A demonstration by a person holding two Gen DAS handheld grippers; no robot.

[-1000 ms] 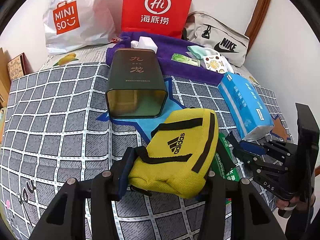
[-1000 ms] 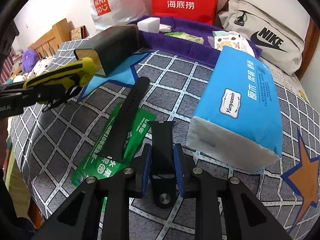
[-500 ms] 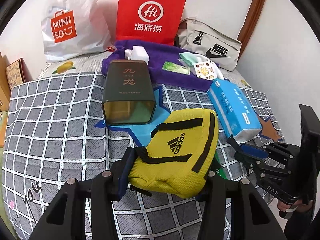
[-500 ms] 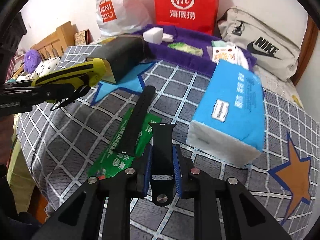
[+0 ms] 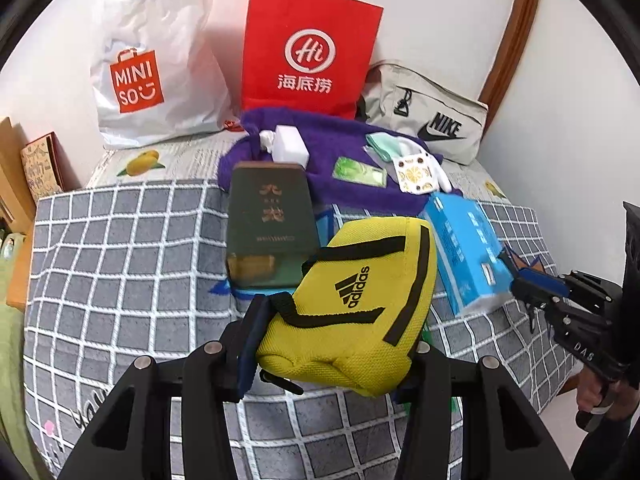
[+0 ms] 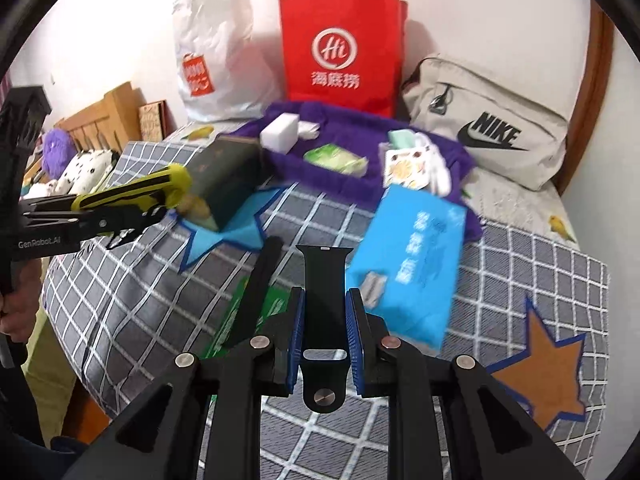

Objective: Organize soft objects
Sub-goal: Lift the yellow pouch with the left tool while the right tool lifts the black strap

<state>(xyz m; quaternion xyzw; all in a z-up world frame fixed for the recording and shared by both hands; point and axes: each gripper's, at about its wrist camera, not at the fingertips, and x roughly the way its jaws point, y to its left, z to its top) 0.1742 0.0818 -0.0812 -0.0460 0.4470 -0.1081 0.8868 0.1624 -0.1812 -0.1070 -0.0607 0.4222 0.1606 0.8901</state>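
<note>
Above a bed spread with a grey checked quilt [image 5: 120, 272], we hold two soft items clear of the covers: our left gripper [image 5: 328, 344] is clamped on a yellow Adidas pouch [image 5: 356, 300], its blue pads pressing the pouch's near end, while our right gripper [image 6: 325, 338] is closed on a black watch strap [image 6: 323, 304], the strap standing upright between the pads. A second black strap [image 6: 260, 280] lies on a green packet [image 6: 236, 320] on the quilt, just left of the held strap. A blue tissue pack [image 6: 416, 264] sits to the right, and a dark green tin [image 5: 268, 224] lies on its side beyond the pouch. Farther back a purple towel [image 5: 344, 148] carries a white block [image 5: 290, 144], a green sachet [image 5: 360, 172] and a patterned cloth [image 5: 416, 170]. Against the far wall stand a white Miniso bag [image 5: 148, 76], a red Haidilao paper bag [image 5: 308, 52] and a beige Nike bag [image 5: 432, 120].
</note>
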